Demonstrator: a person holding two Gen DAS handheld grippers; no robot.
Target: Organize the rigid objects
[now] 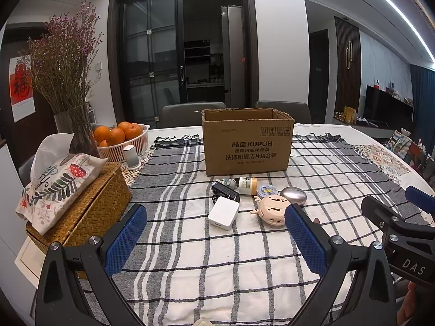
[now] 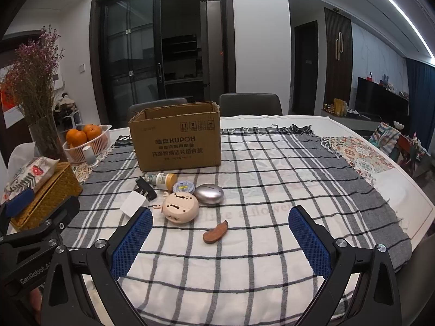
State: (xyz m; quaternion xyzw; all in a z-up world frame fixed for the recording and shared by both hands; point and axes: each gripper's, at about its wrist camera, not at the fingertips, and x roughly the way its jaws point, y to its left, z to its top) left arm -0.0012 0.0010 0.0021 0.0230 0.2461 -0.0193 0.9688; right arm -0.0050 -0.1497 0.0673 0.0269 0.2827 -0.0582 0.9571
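Observation:
An open cardboard box (image 1: 247, 141) (image 2: 178, 138) stands on the checked cloth. In front of it lie a white charger (image 1: 223, 213) (image 2: 133, 203), a black plug adapter (image 1: 224, 190) (image 2: 146, 187), a small bottle with a yellow cap (image 1: 248, 185) (image 2: 165, 180), a round tin (image 1: 267, 191) (image 2: 183, 187), a silver oval object (image 1: 293, 195) (image 2: 210, 194) and a beige round toy (image 1: 273, 209) (image 2: 180, 207). A small wooden comb (image 2: 215, 232) lies nearest my right gripper. My left gripper (image 1: 216, 237) and right gripper (image 2: 220, 240) both hover open and empty, short of the objects.
At the left stand a wicker tissue box (image 1: 89, 209), a basket of oranges (image 1: 122, 141), a small white cylinder (image 1: 131, 157) and a vase of dried flowers (image 1: 73, 125). Two chairs (image 1: 190, 114) stand behind the table. The table edge (image 2: 407, 190) curves at the right.

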